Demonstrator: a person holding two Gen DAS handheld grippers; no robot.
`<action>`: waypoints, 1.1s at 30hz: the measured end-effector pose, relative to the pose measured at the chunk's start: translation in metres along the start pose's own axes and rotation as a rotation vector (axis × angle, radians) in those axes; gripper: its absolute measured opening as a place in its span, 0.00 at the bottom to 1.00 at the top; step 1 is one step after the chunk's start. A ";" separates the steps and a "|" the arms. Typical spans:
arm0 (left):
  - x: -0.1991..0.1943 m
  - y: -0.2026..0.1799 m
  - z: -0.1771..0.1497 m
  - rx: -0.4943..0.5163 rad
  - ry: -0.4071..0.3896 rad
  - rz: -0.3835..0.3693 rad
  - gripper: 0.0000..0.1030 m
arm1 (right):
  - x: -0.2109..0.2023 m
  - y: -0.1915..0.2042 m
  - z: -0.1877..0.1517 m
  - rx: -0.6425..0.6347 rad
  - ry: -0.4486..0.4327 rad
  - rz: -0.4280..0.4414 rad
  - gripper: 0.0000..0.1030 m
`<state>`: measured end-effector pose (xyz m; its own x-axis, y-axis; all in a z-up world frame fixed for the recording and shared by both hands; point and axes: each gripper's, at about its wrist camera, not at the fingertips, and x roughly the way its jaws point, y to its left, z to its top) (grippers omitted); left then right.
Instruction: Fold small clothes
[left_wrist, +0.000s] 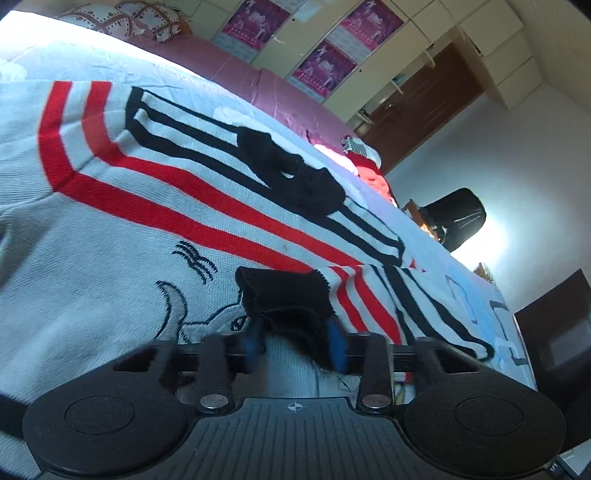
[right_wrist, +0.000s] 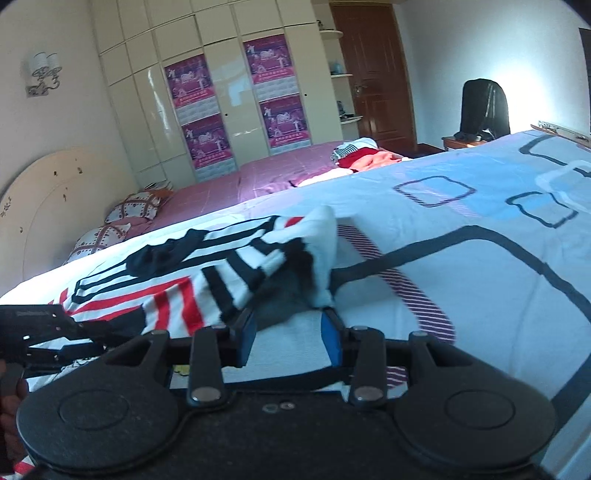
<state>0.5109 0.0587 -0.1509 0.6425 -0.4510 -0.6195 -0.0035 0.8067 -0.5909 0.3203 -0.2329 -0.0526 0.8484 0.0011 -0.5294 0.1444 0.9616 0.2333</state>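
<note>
No bins or baskets anywhere, just the sweater (left_wrist: 155, 229) spread flat on the bed (right_wrist: 480, 258). Left gripper (left_wrist: 297, 341) is clamped on a black cuff (left_wrist: 284, 295), with the sleeve laid over the sweater's front. Right gripper (right_wrist: 290, 332) sits wide apart, striped sleeve (right_wrist: 258, 266) bunched just ahead of it, not pinched. Only the right view shows the headboard (right_wrist: 48, 195) and the left gripper (right_wrist: 37, 332) from the side.

Both grippers low, fingers forward.
Left gripper (left_wrist: 299, 343) has its blue pads (left_wrist: 337, 347) pinching dark fabric; right gripper (right_wrist: 290, 330) spread, pads (right_wrist: 330, 341) apart, cloth draped between.
</note>
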 end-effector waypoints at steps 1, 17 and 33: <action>0.006 -0.002 0.002 0.003 0.007 -0.010 0.04 | 0.000 -0.004 0.001 0.006 0.003 -0.003 0.38; -0.030 0.019 0.029 0.174 -0.174 0.175 0.04 | 0.041 -0.035 0.012 0.185 0.086 0.094 0.40; -0.046 0.024 0.016 0.214 -0.298 0.172 0.04 | 0.099 -0.045 0.018 0.395 0.123 0.199 0.09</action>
<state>0.4932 0.1053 -0.1282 0.8406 -0.1970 -0.5045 0.0090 0.9364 -0.3507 0.4069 -0.2813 -0.1010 0.8161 0.2310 -0.5298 0.1879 0.7609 0.6211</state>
